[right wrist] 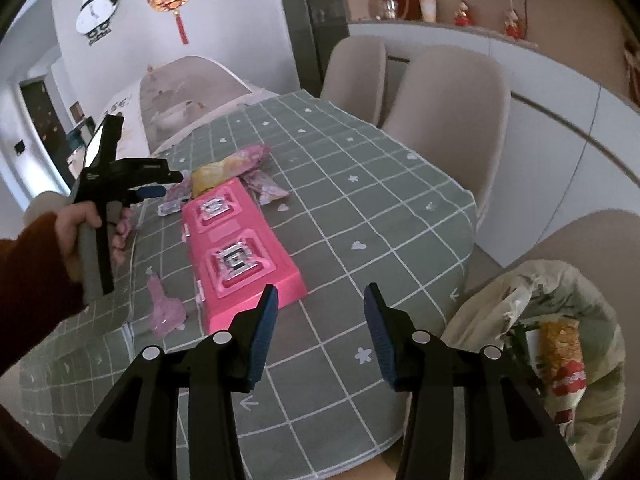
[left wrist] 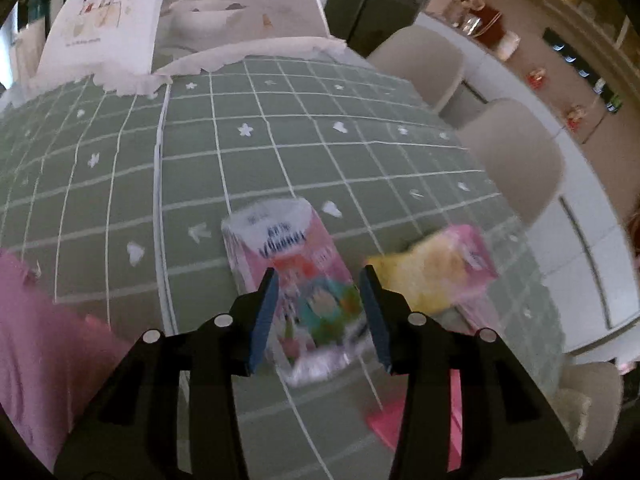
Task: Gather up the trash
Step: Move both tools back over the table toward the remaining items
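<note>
Left gripper [left wrist: 320,312]: jaws spread, nothing pinched; it hangs over the far end of the pink tray [right wrist: 240,252], tilted down at the table.
Wrapper in line: a pink printed snack wrapper [left wrist: 296,280] lies flat on the green checked cloth [left wrist: 200,160], showing between the two blue pads but not touching them, as far as the blur lets me judge.
Neighbouring trash: a yellow-and-pink wrapper [left wrist: 432,272] sits just beside it, off the right pad.
Handling, my guess: thin foil or film, nearly weightless, crinkly and slick; it will fold rather than resist. Best nipped at the crumpled silvery end nearest the jaws, where there is bulk to bite.
Right gripper [right wrist: 320,320]: jaws apart and empty, over bare cloth near the table edge, the tray's near corner just left of it.
Trash bag [right wrist: 532,320]: open on the chair [right wrist: 592,240] to the right, some packets already inside.
More scraps: a pink wrapper [right wrist: 164,308] left of the tray.
</note>
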Motion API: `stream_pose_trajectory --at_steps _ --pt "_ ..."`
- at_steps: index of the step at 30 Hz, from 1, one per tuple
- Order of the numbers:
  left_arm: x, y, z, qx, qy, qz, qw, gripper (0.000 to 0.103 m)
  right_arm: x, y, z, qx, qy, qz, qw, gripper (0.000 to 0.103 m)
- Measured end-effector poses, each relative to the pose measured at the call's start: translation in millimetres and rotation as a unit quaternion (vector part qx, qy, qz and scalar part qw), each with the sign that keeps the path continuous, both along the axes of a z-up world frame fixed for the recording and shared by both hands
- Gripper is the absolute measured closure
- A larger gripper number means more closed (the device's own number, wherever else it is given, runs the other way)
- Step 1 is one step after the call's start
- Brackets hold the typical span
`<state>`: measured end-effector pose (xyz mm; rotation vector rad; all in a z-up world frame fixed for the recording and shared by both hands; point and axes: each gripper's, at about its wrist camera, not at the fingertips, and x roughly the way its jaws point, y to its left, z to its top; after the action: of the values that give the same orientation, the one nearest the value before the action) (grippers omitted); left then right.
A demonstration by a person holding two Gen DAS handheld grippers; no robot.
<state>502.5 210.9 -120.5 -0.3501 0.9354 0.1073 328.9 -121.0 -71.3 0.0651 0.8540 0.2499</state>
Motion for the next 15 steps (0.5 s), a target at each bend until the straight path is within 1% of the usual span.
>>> stream_pose_trajectory --at_steps 4,6,8,11,15 --pt "11 -3 -9 0.05 0.01 0.011 0.9987 0.063 9 -4 -8 0.004 0.008 -0.005 1.0 0.061" --pt "14 -3 -16 0.058 0.015 0.014 0.9981 0.063 12 -3 -10 0.003 0.007 -0.004 1.0 0.061" --pt "14 -5 -17 0.073 0.011 0.014 0.9972 0.062 16 -3 -12 0.006 0.008 -0.004 1.0 0.061" --pt "16 -6 -16 0.077 0.018 0.018 0.9967 0.062 21 -1 -12 0.015 0.006 -0.001 1.0 0.061" --pt "14 -14 -15 0.079 0.039 0.021 0.9959 0.06 27 6 -7 0.015 -0.002 0.009 1.0 0.061"
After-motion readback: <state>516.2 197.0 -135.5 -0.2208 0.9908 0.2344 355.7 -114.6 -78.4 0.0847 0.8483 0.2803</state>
